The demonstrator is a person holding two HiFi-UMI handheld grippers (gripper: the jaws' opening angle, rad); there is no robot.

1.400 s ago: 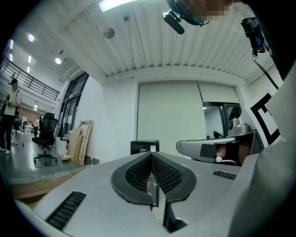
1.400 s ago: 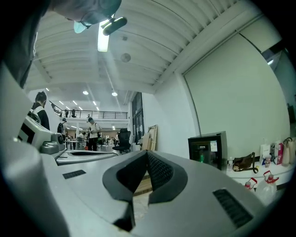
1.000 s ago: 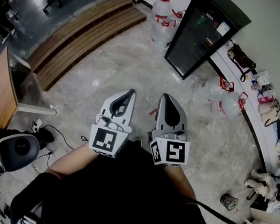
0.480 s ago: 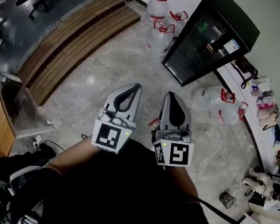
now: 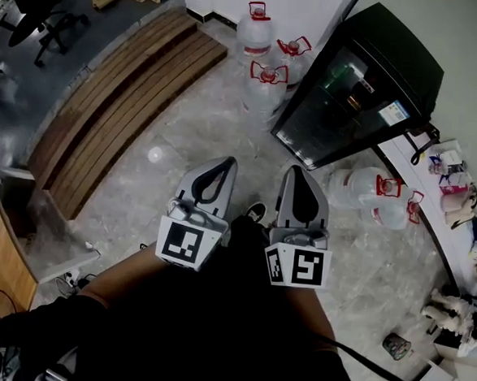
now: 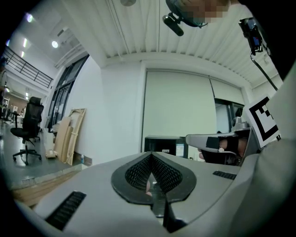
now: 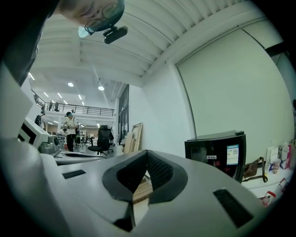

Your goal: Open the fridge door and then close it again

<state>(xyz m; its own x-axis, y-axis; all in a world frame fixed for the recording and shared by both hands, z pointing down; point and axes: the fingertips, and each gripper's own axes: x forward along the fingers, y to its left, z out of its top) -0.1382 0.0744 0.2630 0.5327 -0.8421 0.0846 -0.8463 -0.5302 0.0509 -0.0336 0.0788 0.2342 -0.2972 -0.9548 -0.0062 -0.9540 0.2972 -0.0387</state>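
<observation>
1. The fridge (image 5: 367, 82) is a black one with a glass front. It stands ahead and off to the right against the wall, and its door is shut as far as I can see.
2. Water jugs (image 5: 264, 86) crowd the floor just beside it, with more on its other side.
3. The person holds both grippers level, side by side, well apart from the fridge.
4. The left gripper (image 5: 223, 162) has its jaws pressed together with nothing between them.
5. The right gripper (image 5: 295, 172) is the same, tips meeting and empty.
6. To my eye this is only the approach. The door has not been touched, so neither the opening nor the closing has begun.
7. Next the person needs to get within reach and spread one gripper's jaws.
8. That gripper must then find the door's handle or free edge, which I cannot make out from here, and pull outward.
9. I would watch the jugs near the fridge's foot, as they may cramp the door's swing.
</observation>
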